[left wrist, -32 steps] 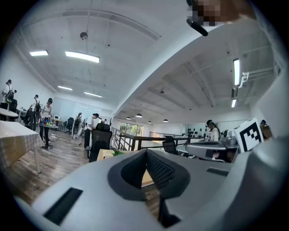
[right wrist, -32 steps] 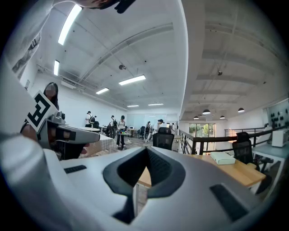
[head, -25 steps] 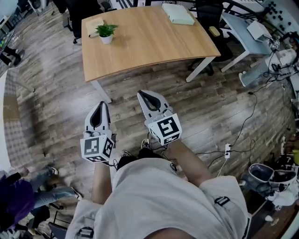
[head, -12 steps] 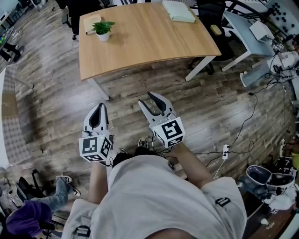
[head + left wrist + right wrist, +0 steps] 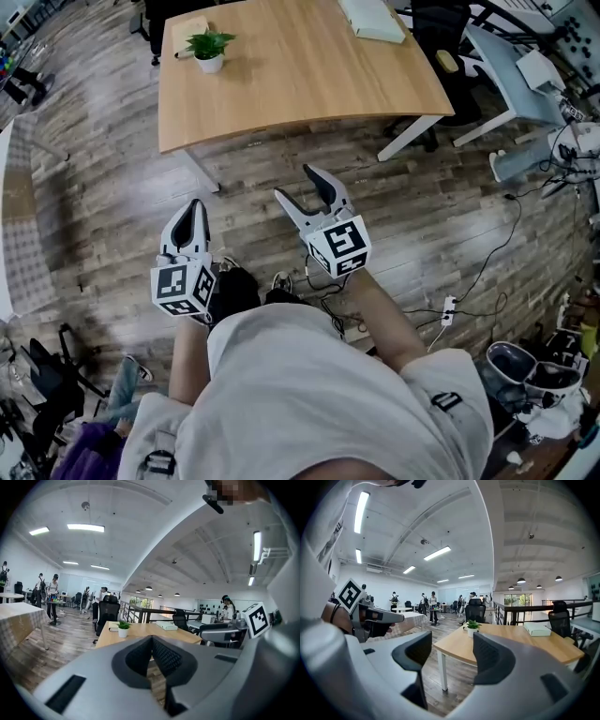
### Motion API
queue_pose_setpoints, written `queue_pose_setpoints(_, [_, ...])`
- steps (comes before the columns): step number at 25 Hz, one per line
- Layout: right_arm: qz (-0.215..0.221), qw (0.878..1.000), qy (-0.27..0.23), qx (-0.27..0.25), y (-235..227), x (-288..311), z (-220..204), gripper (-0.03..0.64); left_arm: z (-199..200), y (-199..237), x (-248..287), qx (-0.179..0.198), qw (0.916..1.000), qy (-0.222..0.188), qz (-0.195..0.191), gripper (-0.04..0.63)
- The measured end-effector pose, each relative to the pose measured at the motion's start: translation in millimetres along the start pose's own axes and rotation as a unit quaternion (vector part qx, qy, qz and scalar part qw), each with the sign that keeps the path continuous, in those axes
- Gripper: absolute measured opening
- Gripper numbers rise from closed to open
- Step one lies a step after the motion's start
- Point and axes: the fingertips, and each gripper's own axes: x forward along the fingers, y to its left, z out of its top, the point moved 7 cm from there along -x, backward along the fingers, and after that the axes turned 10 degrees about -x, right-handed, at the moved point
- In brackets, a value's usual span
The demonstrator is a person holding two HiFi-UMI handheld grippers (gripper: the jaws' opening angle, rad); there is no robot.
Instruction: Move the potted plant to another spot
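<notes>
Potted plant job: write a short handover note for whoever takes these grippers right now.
Left gripper: shut, empty, over the floor short of the table.
Right gripper: open, its jaws have just been opening, nothing between them, also short of the table.
Potted plant: upright near the table's far left corner in the head view, untouched.
Done: nothing yet.
Left: step up to the table, grip the pot, set it down on another spot.

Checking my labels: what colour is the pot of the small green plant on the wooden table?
White. The small round pot shows best in the head view.
</notes>
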Motion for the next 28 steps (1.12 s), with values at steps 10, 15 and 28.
queue_pose_setpoints(10, [0.005,1.000,0.030,-0.007,-17.2,83.0,0.4,0.331,12.4,57.4,58.5,-0.025,0.9997,0.006,-0.005,0.012])
queue_pose_setpoints(15, [-0.006,0.999,0.047,-0.009,-24.1,140.2,14.1,0.344,39.7,111.9,95.9,-0.037,0.9992,0.010,-0.012,0.012])
queue_pose_setpoints(28, [-0.041,0.995,0.096,-0.001,-22.2,255.4,31.7,0.382,86.6,230.3,173.6,-0.035,0.9963,0.047,-0.064,0.012])
